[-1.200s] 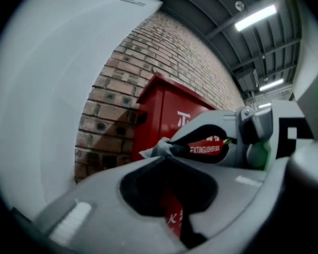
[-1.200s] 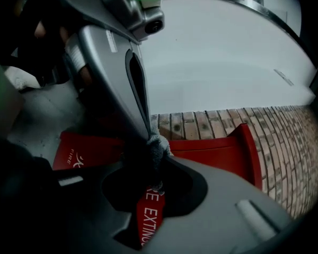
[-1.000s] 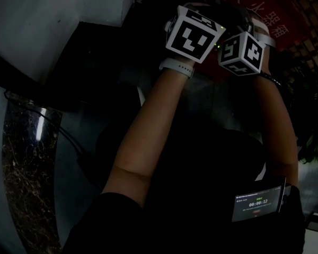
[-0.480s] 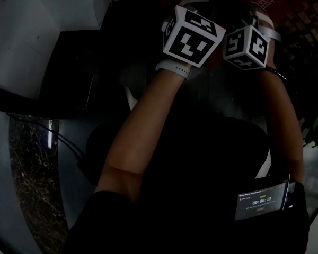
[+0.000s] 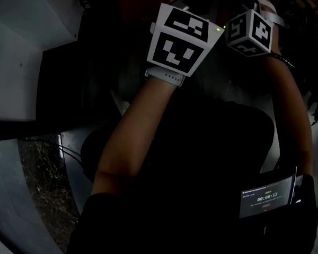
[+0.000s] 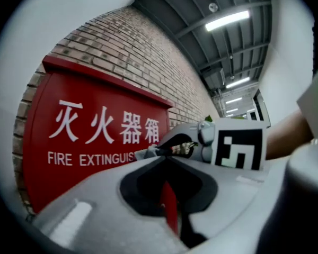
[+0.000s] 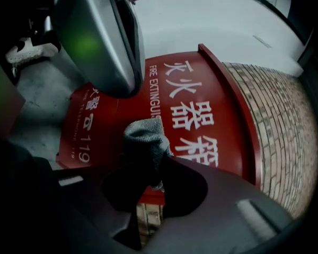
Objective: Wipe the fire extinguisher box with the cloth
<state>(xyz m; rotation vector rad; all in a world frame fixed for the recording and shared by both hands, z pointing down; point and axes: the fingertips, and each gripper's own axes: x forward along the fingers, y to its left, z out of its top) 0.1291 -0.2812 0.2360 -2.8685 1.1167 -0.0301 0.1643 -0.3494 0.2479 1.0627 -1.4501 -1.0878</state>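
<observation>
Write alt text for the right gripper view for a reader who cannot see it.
The right gripper clamps a bunched grey cloth between its jaws, in front of a red fire extinguisher box with white lettering, on a brick wall.

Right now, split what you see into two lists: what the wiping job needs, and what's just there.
For the job:
- cloth, clamped in the right claw
- red fire extinguisher box
- left claw, closed with nothing in it

Just there:
- brick wall
- ceiling lights
- timer screen
- white wristband
</observation>
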